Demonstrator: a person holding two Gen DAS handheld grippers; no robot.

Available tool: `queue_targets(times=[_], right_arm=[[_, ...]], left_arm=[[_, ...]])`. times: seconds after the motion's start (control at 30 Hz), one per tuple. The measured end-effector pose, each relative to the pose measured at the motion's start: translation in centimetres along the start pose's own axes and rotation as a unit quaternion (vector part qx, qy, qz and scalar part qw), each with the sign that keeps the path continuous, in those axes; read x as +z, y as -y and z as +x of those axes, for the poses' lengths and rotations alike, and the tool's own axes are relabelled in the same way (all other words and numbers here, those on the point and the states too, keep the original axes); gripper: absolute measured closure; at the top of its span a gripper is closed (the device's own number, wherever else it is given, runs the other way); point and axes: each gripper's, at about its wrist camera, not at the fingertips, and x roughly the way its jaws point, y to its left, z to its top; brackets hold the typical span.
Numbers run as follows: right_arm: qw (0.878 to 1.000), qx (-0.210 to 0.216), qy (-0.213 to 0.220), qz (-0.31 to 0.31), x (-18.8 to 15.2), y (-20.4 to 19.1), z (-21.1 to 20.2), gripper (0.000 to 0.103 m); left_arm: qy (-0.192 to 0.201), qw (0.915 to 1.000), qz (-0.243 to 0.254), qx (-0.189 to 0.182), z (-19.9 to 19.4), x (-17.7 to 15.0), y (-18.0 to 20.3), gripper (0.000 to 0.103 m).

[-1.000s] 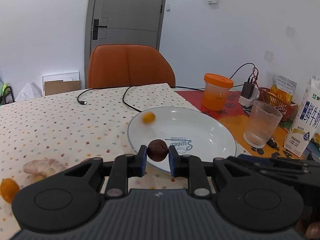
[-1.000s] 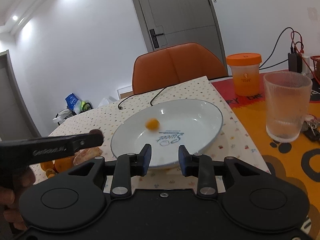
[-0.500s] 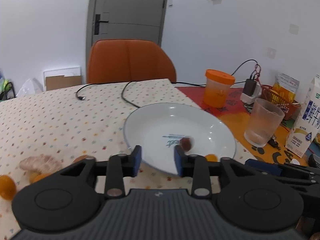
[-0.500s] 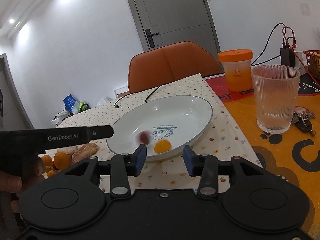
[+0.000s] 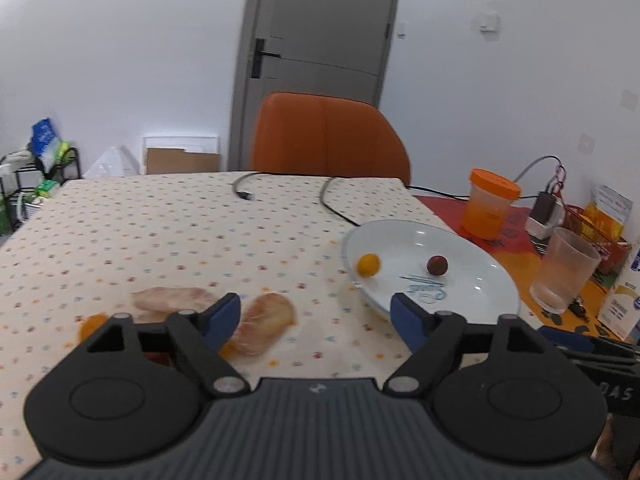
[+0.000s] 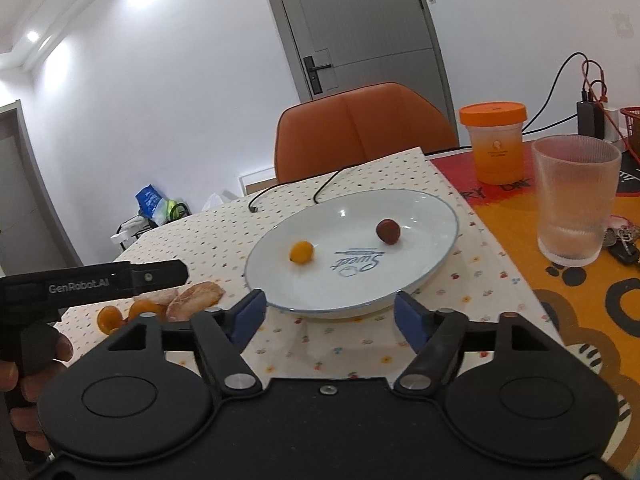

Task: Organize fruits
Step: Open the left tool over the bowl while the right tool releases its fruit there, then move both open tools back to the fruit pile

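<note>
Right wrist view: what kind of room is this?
Likely a home dining area: a table with a dotted tablecloth, an orange chair pulled up to it, and a door behind.

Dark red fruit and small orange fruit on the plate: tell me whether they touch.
Apart. The right wrist view shows bare white plate between the small orange fruit and the dark red fruit.

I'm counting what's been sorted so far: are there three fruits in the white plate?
No, the white plate holds only two: a small orange fruit and a dark red fruit.
</note>
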Motion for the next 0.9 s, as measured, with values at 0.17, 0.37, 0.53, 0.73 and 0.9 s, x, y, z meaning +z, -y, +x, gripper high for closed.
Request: queue_targets(times=[0.17, 0.37, 0.53, 0.73, 0.9], right_arm=[[1.0, 0.009, 0.005, -0.001, -0.1, -1.2, -0.3, 0.008], [1.0, 0.015, 0.001, -0.007, -0.2, -2.8, 0.0, 0.0], [1.0, 0.019, -0.013, 0.0, -0.4, -3.6, 0.6, 0.0], [0.999, 0.026, -0.02, 0.004, -0.6, -4.6, 1.0, 0.0], [0.999, 0.036, -0.027, -0.005, -0.9, -6.1, 1.6, 0.0]], left_arm=[[-0.001, 1.0, -0.004, 0.008, -1.2, -0.3, -1.8, 0.017], [0.004, 0.9999, -0.013, 0.01, -2.6, -0.7, -3.6, 0.009], [0.005, 0.9996, -0.02, 0.018, -3.3, -0.9, -5.1, 0.008], [0.005, 0.9994, -0.026, 0.023, -4.3, -1.4, -6.9, 0.007], [0.0, 0.9988, -0.036, 0.034, -4.7, -1.9, -8.5, 0.007]])
